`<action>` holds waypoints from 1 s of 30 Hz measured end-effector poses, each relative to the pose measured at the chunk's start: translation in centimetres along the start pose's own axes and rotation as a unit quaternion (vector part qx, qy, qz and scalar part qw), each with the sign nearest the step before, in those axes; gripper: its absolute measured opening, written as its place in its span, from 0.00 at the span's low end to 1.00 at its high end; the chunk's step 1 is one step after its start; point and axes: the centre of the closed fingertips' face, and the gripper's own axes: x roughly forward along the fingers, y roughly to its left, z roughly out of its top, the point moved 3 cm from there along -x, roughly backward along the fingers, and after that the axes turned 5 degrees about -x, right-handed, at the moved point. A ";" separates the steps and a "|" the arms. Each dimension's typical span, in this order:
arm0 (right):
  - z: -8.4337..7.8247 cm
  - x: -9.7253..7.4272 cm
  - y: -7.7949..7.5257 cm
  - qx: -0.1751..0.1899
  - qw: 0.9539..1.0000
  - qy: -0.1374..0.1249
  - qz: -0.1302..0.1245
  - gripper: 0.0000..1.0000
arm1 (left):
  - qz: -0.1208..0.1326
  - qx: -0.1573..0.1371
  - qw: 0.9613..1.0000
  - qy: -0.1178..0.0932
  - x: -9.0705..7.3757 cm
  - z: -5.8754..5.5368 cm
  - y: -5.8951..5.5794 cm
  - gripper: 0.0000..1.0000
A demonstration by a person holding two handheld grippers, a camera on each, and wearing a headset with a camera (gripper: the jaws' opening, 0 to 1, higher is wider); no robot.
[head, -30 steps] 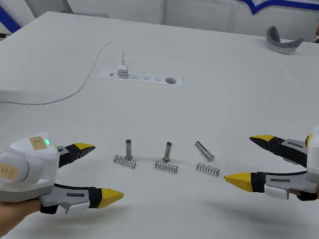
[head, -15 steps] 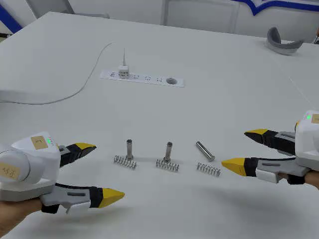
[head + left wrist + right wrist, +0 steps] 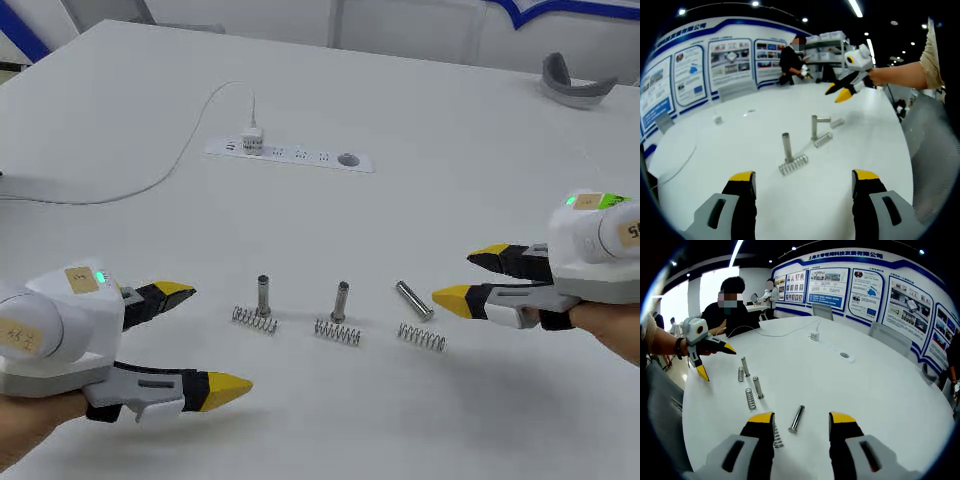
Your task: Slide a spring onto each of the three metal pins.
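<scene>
Three short metal pins sit in a row on the white table. The left pin (image 3: 263,293) and middle pin (image 3: 340,299) stand upright; the right pin (image 3: 413,300) lies on its side. A small spring lies in front of each: left spring (image 3: 254,319), middle spring (image 3: 336,332), right spring (image 3: 421,337). My left gripper (image 3: 205,338) hovers open to the left of the row, holding nothing. My right gripper (image 3: 467,277) is open just right of the lying pin (image 3: 796,419), which shows between its jaws with the right spring (image 3: 776,436) beside it. From the left gripper view the left pin (image 3: 786,146) stands ahead.
A white power strip (image 3: 290,155) with a plug and a cable lies farther back on the table. A grey curved object (image 3: 578,85) rests at the far right. People sit beyond the table's far edge in the right gripper view.
My right gripper has moved left and a little away from me, closer to the lying pin. The left gripper, pins and springs have stayed put.
</scene>
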 end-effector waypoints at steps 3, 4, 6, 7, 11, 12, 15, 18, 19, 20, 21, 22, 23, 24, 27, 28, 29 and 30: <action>-0.1 0.4 -0.2 0.000 1.000 0.015 -0.005 0.42 | 0.000 -0.001 1.000 0.000 0.0 0.0 0.0 0.80; 0.0 0.6 -0.3 -0.001 1.000 0.018 -0.007 0.42 | 0.000 -0.001 1.000 -0.001 0.0 0.0 0.0 0.79; 0.1 0.8 -0.3 0.000 1.000 0.020 -0.008 0.41 | 0.000 -0.001 1.000 -0.002 0.1 0.0 -0.1 0.80; 0.2 1.0 -0.4 0.002 1.000 0.024 -0.010 0.41 | 0.000 -0.001 1.000 -0.002 0.1 0.0 -0.1 0.80; 0.3 1.5 -0.5 0.005 0.999 0.033 -0.009 0.39 | -0.001 -0.001 1.000 -0.001 0.2 0.0 -0.1 0.79; 0.3 1.7 -0.5 0.006 0.999 0.037 -0.010 0.39 | -0.001 -0.001 1.000 -0.001 0.2 0.0 -0.1 0.79; 0.3 2.2 -0.7 0.009 0.999 0.047 -0.013 0.36 | -0.001 -0.002 1.000 -0.002 0.3 0.0 -0.2 0.79; 0.2 2.8 -0.7 0.006 0.998 0.056 -0.012 0.34 | -0.001 -0.001 1.000 -0.002 0.3 0.0 -0.2 0.79; 0.1 3.0 -0.6 0.007 0.998 0.060 -0.010 0.33 | -0.001 -0.002 1.000 -0.002 0.3 0.0 -0.2 0.79; 0.1 3.2 -0.6 0.007 0.998 0.062 -0.010 0.33 | -0.002 -0.001 1.000 -0.002 0.3 0.0 -0.2 0.79; 0.0 3.4 -0.7 0.008 0.998 0.066 -0.010 0.32 | -0.002 -0.001 1.000 -0.002 0.2 0.0 -0.2 0.79; -0.1 3.7 -0.6 0.009 0.997 0.070 -0.009 0.32 | -0.001 -0.002 1.000 -0.002 0.2 0.0 -0.2 0.79; -0.1 3.8 -0.6 0.010 0.997 0.071 -0.009 0.31 | -0.001 -0.002 1.000 -0.001 0.2 0.0 -0.2 0.79; -0.1 4.1 -0.6 0.011 0.997 0.073 -0.008 0.31 | -0.001 -0.002 1.000 -0.001 0.2 0.0 -0.1 0.79; -0.4 4.7 -0.5 0.011 0.996 0.084 -0.008 0.29 | -0.001 -0.002 1.000 -0.002 0.2 0.0 -0.1 0.79; -0.5 4.8 -0.5 0.010 0.996 0.088 -0.008 0.29 | -0.001 -0.001 1.000 -0.002 0.2 0.0 -0.1 0.79; -0.6 5.1 -0.4 0.010 0.996 0.091 -0.008 0.28 | -0.001 -0.001 1.000 -0.002 0.2 0.0 -0.1 0.79; -0.6 5.2 -0.4 0.010 0.996 0.093 -0.008 0.27 | -0.001 -0.001 1.000 -0.001 0.2 0.0 -0.1 0.79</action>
